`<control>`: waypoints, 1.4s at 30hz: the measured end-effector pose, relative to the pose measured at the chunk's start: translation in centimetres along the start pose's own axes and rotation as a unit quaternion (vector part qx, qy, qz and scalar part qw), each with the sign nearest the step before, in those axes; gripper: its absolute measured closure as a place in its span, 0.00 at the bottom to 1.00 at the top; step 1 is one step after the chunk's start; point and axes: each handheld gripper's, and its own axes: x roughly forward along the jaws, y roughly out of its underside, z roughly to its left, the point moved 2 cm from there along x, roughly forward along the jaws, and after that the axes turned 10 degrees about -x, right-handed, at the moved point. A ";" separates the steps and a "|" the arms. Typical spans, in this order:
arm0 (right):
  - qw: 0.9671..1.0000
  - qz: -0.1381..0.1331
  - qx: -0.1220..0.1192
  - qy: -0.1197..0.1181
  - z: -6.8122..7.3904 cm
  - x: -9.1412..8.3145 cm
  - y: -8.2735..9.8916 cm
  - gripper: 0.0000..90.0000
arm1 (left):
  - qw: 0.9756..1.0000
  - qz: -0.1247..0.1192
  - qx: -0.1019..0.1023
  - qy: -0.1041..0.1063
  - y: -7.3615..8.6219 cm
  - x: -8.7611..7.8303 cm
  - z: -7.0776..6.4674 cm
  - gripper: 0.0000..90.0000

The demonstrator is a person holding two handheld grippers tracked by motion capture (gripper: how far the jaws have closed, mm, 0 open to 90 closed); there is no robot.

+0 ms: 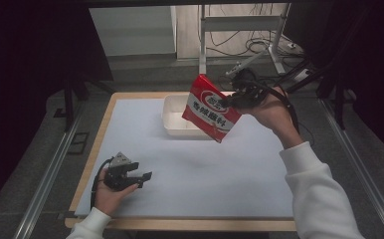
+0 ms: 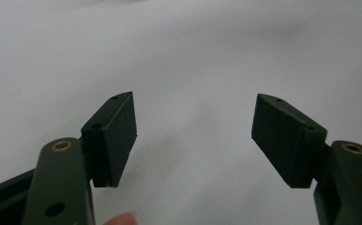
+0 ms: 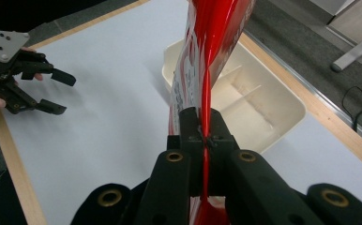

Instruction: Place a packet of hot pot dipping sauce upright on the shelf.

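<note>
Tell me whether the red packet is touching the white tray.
Apart. The high view shows the red packet held in the air by the right gripper, above the white tray.

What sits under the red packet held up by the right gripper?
Below the red packet is the cream divided tray, its visible compartments bare. The packet covers part of the tray in both views, so that part's contents cannot be seen.

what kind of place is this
Probably a lab or studio set up for recording handling work, not a home: a table under a plain white sheet, black curtains around it, and a metal stand with loose cables on the floor behind.
</note>
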 end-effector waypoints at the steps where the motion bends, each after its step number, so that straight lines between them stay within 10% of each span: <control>1: 1.000 0.002 0.003 0.002 -0.3 0.0 0.0 0.97 | 1.000 0.000 0.000 0.000 0.0 0.0 0.0 0.34; 42: 0.994 0.009 0.087 0.068 -6.8 4.1 -0.5 0.97 | 1.000 -0.008 0.001 0.000 0.0 -0.2 0.2 0.34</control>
